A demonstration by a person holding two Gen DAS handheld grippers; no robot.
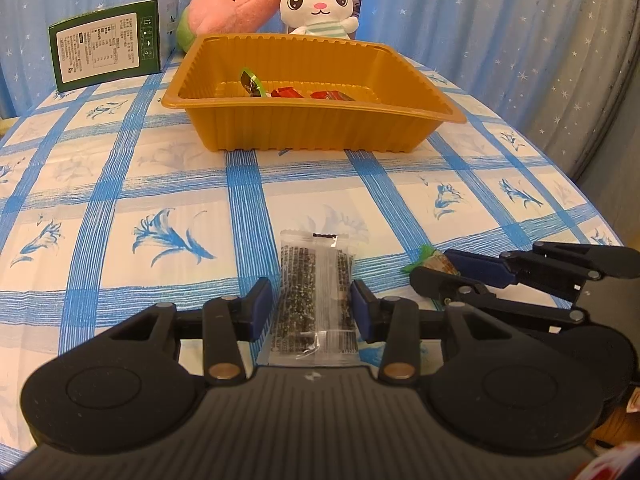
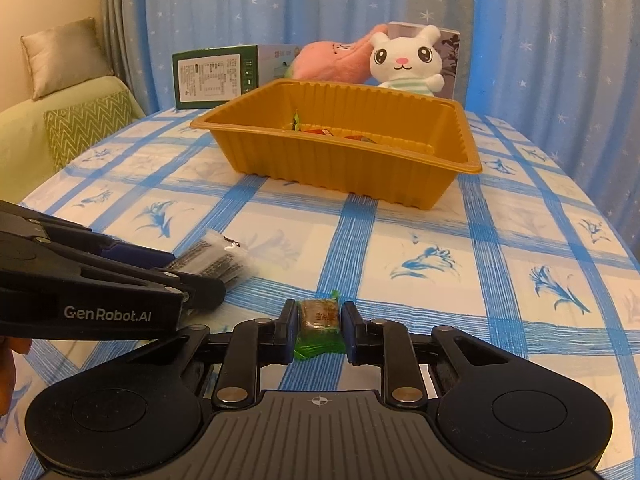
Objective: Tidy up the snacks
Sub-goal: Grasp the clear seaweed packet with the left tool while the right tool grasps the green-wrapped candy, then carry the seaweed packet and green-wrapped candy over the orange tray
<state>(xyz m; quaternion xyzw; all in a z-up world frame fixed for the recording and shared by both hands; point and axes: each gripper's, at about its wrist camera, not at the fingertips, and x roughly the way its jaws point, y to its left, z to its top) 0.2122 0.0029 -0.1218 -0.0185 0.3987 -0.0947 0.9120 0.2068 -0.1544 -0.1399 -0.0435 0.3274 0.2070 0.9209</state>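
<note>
Both snacks between fingers.

clear seaweed packet flat on cloth; green-wrapped candy beside it.

"GenRobot.AI" stands in white letters on the side of the left tool. The green box at the table's far end carries a white printed label, too small to read.

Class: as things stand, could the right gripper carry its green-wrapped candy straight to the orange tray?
Probably yes. The right gripper is shut on the green-wrapped candy, and only bare tablecloth lies between it and the orange tray.
</note>
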